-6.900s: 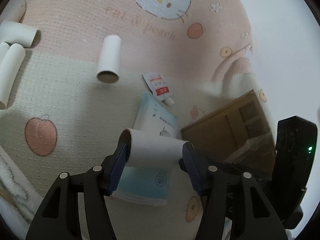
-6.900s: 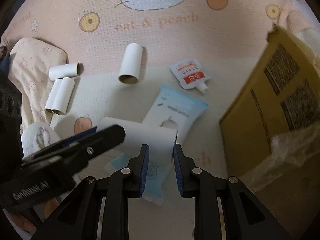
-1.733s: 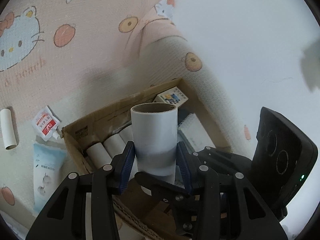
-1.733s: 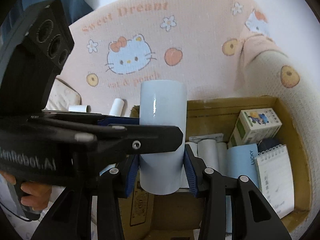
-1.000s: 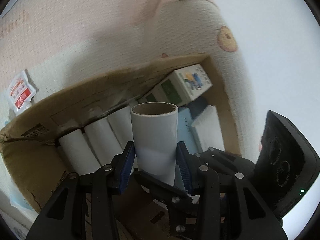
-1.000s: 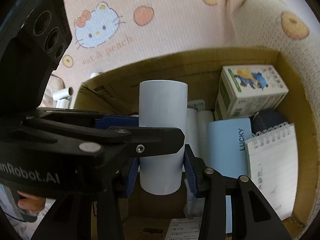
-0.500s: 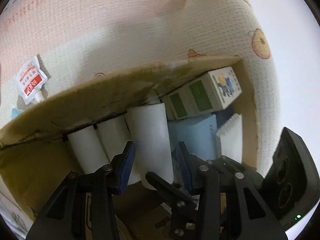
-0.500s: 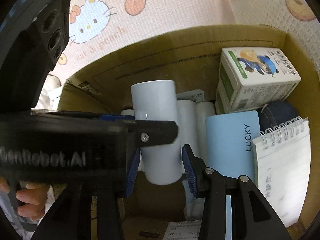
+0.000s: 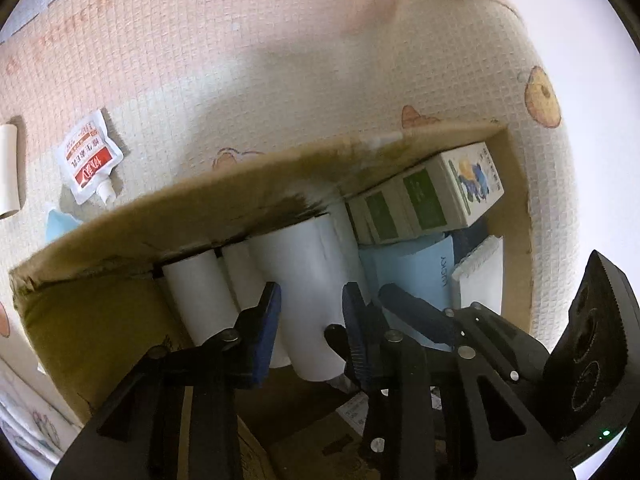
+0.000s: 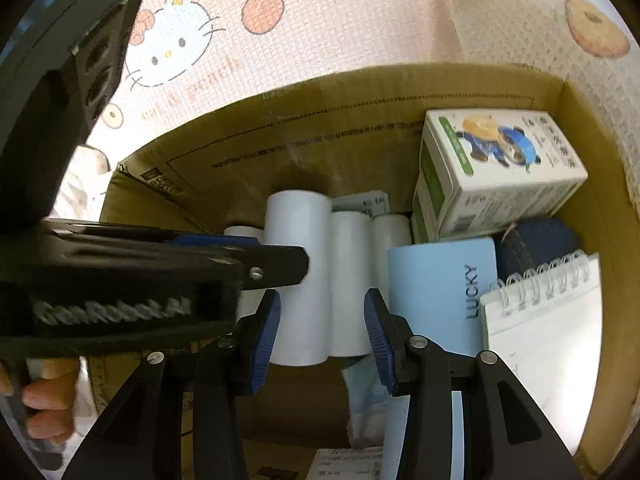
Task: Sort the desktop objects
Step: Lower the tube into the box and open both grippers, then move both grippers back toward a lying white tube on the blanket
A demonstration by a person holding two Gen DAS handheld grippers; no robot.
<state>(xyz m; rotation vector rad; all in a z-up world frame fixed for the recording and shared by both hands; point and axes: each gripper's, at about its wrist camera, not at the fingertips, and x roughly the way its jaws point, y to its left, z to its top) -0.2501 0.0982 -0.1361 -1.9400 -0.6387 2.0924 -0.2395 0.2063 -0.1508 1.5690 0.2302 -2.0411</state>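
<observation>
Only the left wrist view shows the red-and-white sachet [image 9: 89, 162] lying outside the cardboard box [image 9: 224, 208]. The large white roll [image 10: 298, 280] lies inside among three or four smaller rolls, partly hidden. Left tool [image 9: 310, 330] and right tool [image 10: 322, 342] are both spread, gripping nothing. One notebook [image 10: 548, 344] is cut off.

Roll [image 9: 308, 280] between tool [image 9: 310, 320] pads
</observation>
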